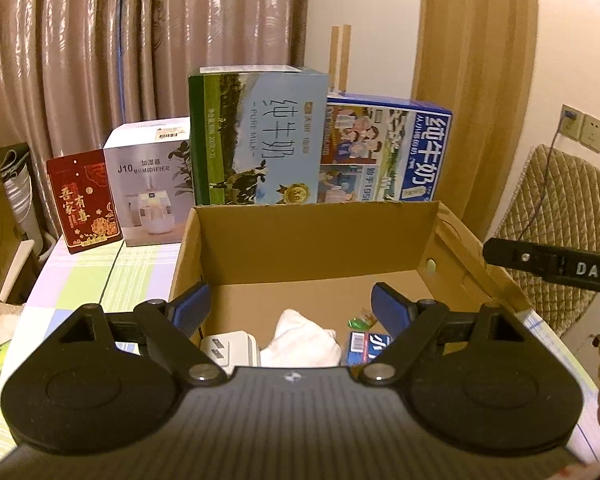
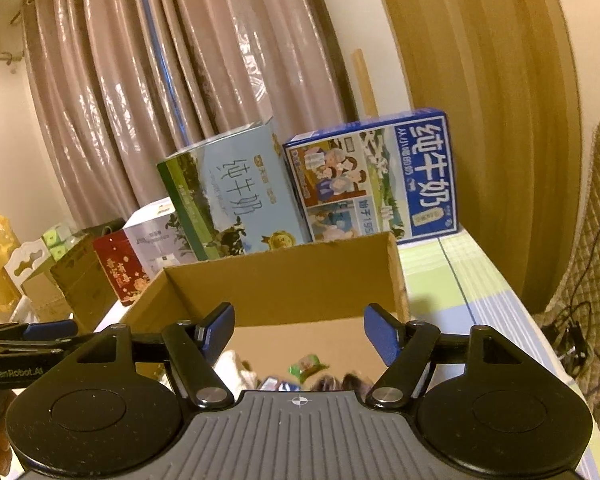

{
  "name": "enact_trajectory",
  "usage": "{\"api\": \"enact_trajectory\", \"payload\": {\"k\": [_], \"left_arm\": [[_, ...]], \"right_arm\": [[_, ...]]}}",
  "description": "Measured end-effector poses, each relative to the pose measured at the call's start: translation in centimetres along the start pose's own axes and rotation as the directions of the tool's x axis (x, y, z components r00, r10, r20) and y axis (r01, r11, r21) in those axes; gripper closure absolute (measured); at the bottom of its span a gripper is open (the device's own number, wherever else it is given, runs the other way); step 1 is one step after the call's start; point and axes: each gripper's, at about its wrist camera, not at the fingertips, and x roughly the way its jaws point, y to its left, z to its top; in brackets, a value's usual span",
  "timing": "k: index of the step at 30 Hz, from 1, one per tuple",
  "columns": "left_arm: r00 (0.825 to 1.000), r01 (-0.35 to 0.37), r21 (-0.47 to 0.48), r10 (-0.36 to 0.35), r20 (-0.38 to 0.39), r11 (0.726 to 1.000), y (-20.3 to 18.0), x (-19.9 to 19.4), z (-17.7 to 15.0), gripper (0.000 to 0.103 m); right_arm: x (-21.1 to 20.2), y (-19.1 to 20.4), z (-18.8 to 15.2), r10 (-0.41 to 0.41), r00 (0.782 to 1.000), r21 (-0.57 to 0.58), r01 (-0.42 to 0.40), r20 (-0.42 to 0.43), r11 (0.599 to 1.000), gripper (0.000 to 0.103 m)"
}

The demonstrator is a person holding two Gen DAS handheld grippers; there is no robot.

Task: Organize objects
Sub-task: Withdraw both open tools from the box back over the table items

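An open cardboard box (image 1: 316, 240) stands on the table; it also shows in the right wrist view (image 2: 284, 284). Inside lie a white cloth (image 1: 304, 338), a white plug adapter (image 1: 230, 346), a blue-and-white packet (image 1: 364, 346) and a green wrapped sweet (image 1: 358, 320). My left gripper (image 1: 296, 304) is open and empty above the box's near side. My right gripper (image 2: 300, 326) is open and empty, also above the box, over the green sweet (image 2: 308, 364) and the white cloth (image 2: 232, 368). The right gripper's body shows at the left wrist view's right edge (image 1: 548, 266).
Behind the box stand a green-and-blue milk carton (image 1: 260, 136), a blue milk carton (image 1: 384, 148), a white humidifier box (image 1: 152, 180) and a red gift box (image 1: 84, 200). Curtains hang behind. A quilted chair (image 1: 560, 232) is at the right. A checked tablecloth (image 2: 472, 288) covers the table.
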Motion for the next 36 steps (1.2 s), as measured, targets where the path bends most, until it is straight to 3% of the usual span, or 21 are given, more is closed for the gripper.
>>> {"api": "enact_trajectory", "payload": {"k": [17, 23, 36], "left_arm": [[1.000, -0.007, -0.004, 0.007, -0.026, 1.000, -1.0, -7.9, -6.1, 0.009], [0.999, -0.009, 0.002, 0.009, -0.043, 1.000, -2.0, -10.1, -8.6, 0.001], [0.993, 0.027, 0.066, -0.020, -0.112, 0.997, -5.2, -11.4, -13.3, 0.001]], "right_arm": [[-9.0, -1.7, -6.1, -0.053, 0.995, -0.051, 0.049, -0.079, 0.998, 0.030], [-10.9, -2.3, -8.9, -0.071, 0.989, -0.061, 0.064, -0.133, 0.996, 0.030], [-12.5, -3.5, -11.8, -0.101, 0.971, -0.061, 0.089, -0.215, 0.994, 0.030]]}}
